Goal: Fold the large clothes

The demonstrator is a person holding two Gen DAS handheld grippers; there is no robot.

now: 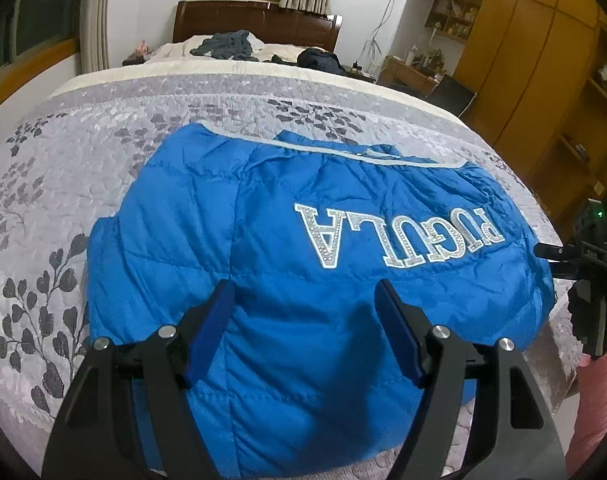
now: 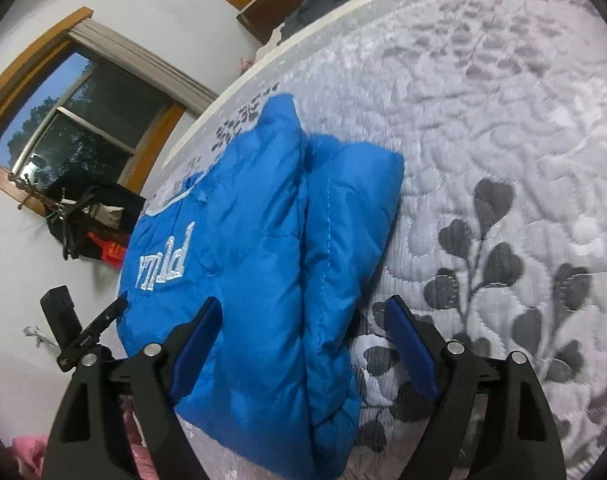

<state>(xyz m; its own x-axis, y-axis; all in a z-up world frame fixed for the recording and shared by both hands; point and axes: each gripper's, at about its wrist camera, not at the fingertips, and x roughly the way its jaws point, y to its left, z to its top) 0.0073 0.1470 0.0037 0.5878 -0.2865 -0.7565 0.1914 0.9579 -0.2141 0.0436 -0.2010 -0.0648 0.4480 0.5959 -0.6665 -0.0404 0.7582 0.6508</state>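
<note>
Your left tool (image 1: 303,300) stood wide, its two blue pads apart and gripping nothing, with the blue puffer jacket (image 1: 311,248) directly ahead of it and under its tips. Whether the pads touched the fabric could not be told. The near edge of the jacket ran beneath the tool's black arms and out of sight, so its lower hem was hidden from you. The silver lettering (image 1: 399,236) on it read upside down, ahead and to the right of the tool. The jacket lay on the grey leaf-patterned quilt (image 1: 63,184) of the bed, with its pale-trimmed edge on the far side.

Your right tool (image 2: 299,320) was also spread wide and held nothing. The jacket (image 2: 243,240) lay ahead between its pads, leaning toward the left one, with a folded-in sleeve or side panel (image 2: 351,208) stacked along its right edge. The lettering there was foreshortened and partly cut off. The quilt (image 2: 483,128) ran ahead and to the right.

Far beyond your left tool, dark clothes (image 1: 227,46) lay heaped near the headboard; what they were could not be made out. To its far right, open shelves (image 1: 453,16) in the wooden wardrobe held small items too tiny to identify. At its right edge your other tool (image 1: 583,272) showed only in part.
</note>
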